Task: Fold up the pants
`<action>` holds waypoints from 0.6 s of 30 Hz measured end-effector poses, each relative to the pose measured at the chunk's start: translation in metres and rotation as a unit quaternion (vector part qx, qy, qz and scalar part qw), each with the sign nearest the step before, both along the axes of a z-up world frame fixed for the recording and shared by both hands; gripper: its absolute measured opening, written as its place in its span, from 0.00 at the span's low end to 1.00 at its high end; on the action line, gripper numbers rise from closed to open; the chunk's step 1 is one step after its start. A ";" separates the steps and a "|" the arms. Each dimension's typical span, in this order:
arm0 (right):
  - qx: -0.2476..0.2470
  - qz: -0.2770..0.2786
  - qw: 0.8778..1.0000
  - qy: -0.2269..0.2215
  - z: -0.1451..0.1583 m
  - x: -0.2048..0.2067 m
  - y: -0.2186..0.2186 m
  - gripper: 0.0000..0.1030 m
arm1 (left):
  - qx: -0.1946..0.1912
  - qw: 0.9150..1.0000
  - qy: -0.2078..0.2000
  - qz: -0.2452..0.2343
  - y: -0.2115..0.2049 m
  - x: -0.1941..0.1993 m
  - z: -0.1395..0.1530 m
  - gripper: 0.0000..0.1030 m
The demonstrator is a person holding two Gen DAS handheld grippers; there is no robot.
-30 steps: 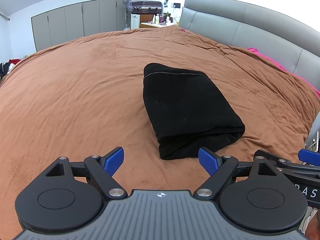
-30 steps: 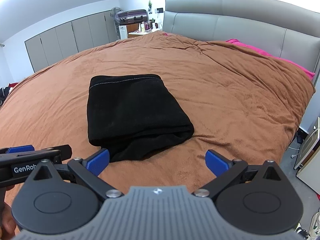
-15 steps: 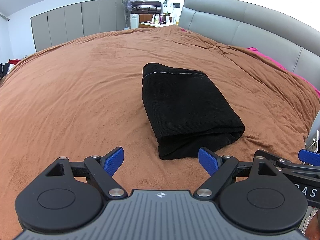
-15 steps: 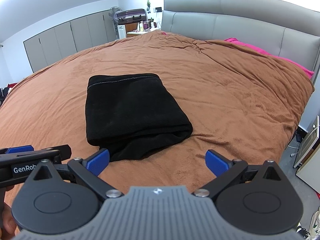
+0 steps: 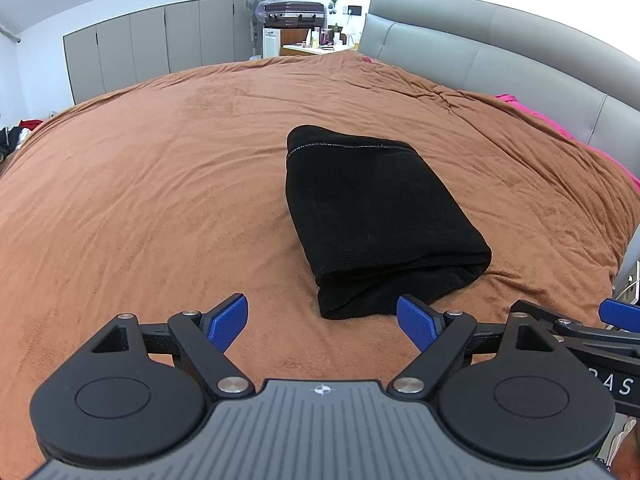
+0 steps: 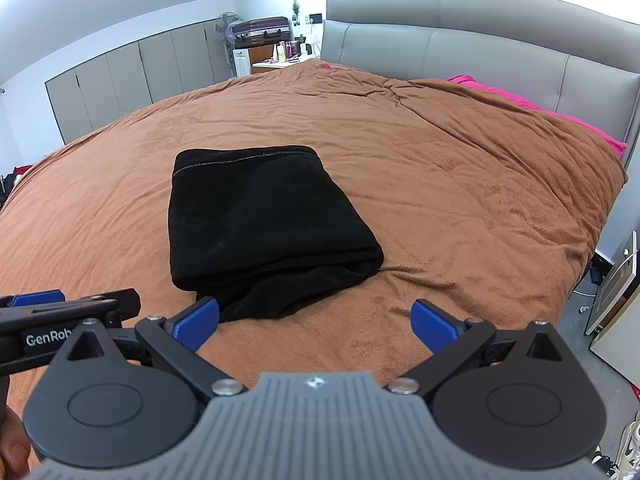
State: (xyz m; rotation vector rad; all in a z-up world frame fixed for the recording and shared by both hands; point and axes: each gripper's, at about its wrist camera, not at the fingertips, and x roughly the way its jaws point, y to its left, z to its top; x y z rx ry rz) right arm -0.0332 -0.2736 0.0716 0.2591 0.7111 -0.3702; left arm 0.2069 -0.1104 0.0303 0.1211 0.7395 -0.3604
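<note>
**One folded pair of pants on the bed, both claws wide open**

You had one pair of black pants (image 5: 380, 216) in front of you. It lay folded into a thick bundle on the brown blanket (image 5: 140, 184), near the middle of the bed. Nothing was touching it.

The bundle was longer than it was wide. Its long side ran away from you, toward the far end of the bed. In the left camera it leaned a little, with the near end more to the right. The far end showed a straight edge with a thin line of light stitching. The near end was round and puffy, and you could see the layers stacked there, with a lower layer sticking out a bit in the right camera (image 6: 264, 220).

You held two claws. Your left claw (image 5: 322, 322) was open wide, with its two blue fingertips (image 5: 228, 320) far apart and nothing between them. It hung over the blanket just in front of the near end of the pants. Your right claw (image 6: 316, 324) was open wide too, and it held nothing. Its left blue fingertip (image 6: 196, 322) looked close to the near edge of the pants, but I cannot tell if it touched.

Behind the bed stood one gray headboard (image 6: 460, 44). A strip of pink sheet (image 6: 532, 106) peeked out beside it. One suitcase (image 5: 294, 14) sat up high in the far corner, next to one fan (image 5: 256, 0).
</note>
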 end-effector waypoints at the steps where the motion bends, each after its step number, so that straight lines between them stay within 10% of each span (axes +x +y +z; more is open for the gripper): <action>1: 0.000 0.000 1.000 0.000 0.000 -0.001 0.000 0.95 | 0.000 1.000 0.000 0.000 0.000 0.000 0.000 0.96; 18: -0.004 -0.003 1.000 0.001 0.001 -0.003 0.007 0.95 | -0.008 1.000 -0.001 0.000 0.001 0.000 0.002 0.96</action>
